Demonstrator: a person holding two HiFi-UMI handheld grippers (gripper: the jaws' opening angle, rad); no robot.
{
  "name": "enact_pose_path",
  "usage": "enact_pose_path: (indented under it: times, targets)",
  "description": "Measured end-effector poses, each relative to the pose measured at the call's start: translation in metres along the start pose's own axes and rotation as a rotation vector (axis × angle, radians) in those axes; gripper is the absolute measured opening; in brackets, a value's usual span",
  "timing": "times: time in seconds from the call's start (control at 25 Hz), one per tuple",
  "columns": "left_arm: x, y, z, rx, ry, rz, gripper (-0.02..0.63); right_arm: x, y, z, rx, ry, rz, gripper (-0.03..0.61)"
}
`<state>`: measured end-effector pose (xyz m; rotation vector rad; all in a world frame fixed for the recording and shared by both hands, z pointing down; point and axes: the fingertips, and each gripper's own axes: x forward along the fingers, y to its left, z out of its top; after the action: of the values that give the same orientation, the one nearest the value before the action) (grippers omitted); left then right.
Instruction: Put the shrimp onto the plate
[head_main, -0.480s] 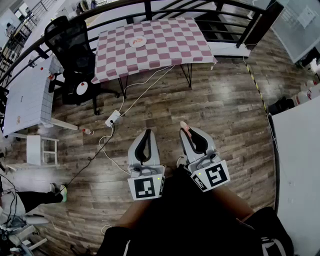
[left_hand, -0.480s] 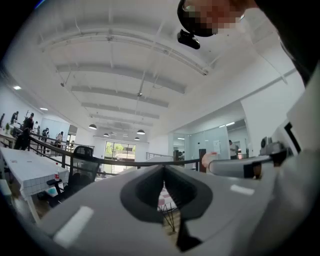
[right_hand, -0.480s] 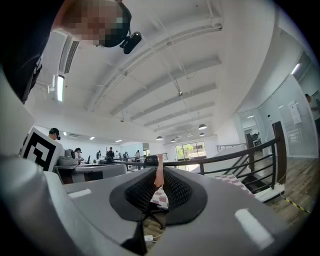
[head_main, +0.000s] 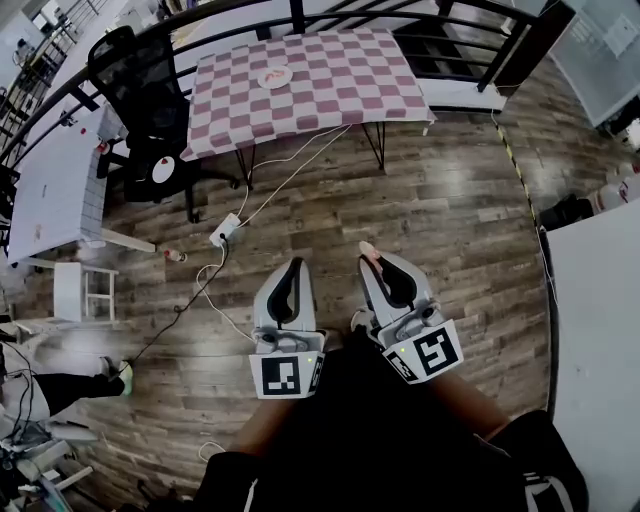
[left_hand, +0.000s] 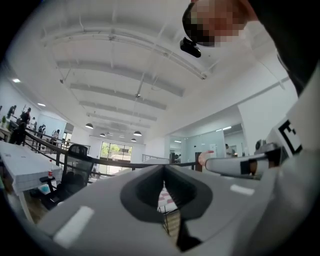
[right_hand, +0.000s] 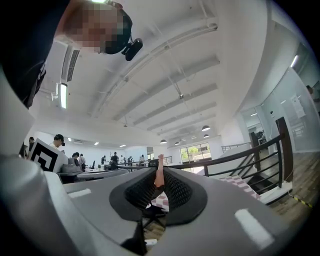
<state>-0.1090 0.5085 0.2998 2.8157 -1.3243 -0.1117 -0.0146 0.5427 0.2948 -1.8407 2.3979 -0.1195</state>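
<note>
From your head view, both tools hang over bare wooden floor (head_main: 450, 210), well apart from the checkered counter (head_main: 340, 95) at the top of the frame. The white plate (head_main: 274, 76) sits on it, left of the middle. From up there the shrimp (head_main: 366, 248) is only a pale pink nub at the tip of your right tool (head_main: 370, 256). The right gripper view makes it plain: the shrimp stands upright, pinched between the ribbed pads, its end poking up past the jaw tips. Your left tool (head_main: 293, 266) looks merely narrow from above. The left gripper view shows its jaws together with nothing between them, only a sliver of checkered cloth seen through the slit.

The floor between you and the counter is open on the right. To the left, a power strip (head_main: 225, 232) and its cables trail out from the counter, and a black chair (head_main: 140, 85) stands beside the counter's left edge. A dark railing (head_main: 300, 14) runs behind the counter, and a white counter (head_main: 600, 330) edges your right.
</note>
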Motion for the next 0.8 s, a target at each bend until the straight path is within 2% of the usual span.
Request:
enact_pose_path:
  times: [0.44, 0.52, 0.64, 0.8]
  targets:
    - [0.020, -0.014, -0.004, 0.045, 0.008, 0.068, 0.009, -0.010, -0.042, -0.007, 0.021, 0.021, 0.049, 0.040]
    - [0.018, -0.009, -0.006, 0.044, 0.013, 0.080, 0.009, -0.014, -0.050, -0.007, 0.016, 0.027, 0.054, 0.040]
    - [0.012, 0.006, -0.008, 0.058, 0.016, 0.143, 0.009, -0.015, -0.062, -0.010, 0.017, 0.016, 0.071, 0.040]
    - [0.009, 0.015, -0.017, 0.023, 0.031, 0.185, 0.009, -0.014, -0.082, -0.026, 0.030, 0.040, 0.066, 0.040]
